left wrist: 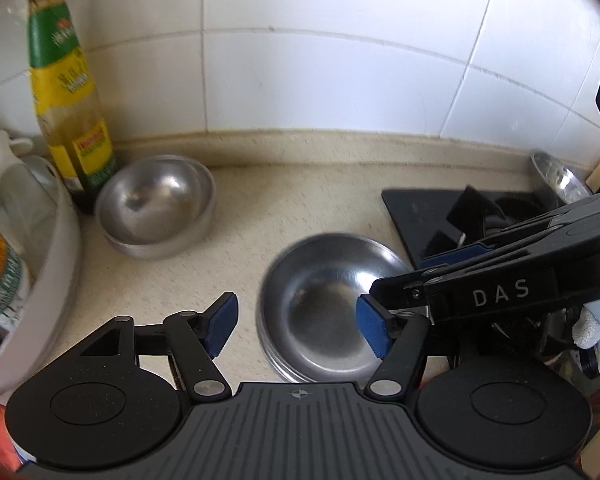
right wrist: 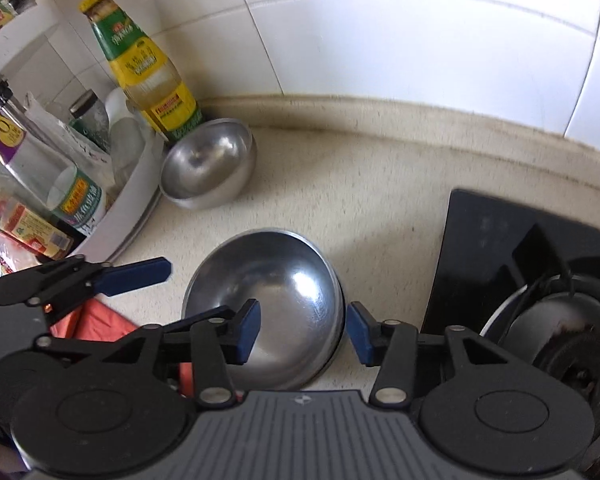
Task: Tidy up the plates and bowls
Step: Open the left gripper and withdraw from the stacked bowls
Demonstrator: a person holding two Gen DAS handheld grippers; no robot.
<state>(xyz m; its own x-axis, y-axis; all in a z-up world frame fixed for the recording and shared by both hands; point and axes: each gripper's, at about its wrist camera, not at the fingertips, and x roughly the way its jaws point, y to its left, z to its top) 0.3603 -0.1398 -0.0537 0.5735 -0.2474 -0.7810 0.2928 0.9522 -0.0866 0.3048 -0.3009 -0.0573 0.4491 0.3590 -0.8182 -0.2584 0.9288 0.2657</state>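
near bowl (left wrist: 328,308) upright, mouth up, on counter (left wrist: 300,200) beside stove (right wrist: 500,248) | second bowl (left wrist: 156,204) by bottle (left wrist: 68,92) | left gripper (left wrist: 298,328), right gripper (right wrist: 304,332) open, straddling near bowl

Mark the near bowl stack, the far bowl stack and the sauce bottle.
Near bowl stack (right wrist: 276,296), right wrist view, inner basin.
Far bowl stack (left wrist: 156,200), left wrist view, inner basin.
Sauce bottle (left wrist: 70,92), left wrist view, yellow label.

Shiny steel bowls (left wrist: 332,304), speckled matt countertop (left wrist: 308,200), glossy white tiles (left wrist: 340,80)
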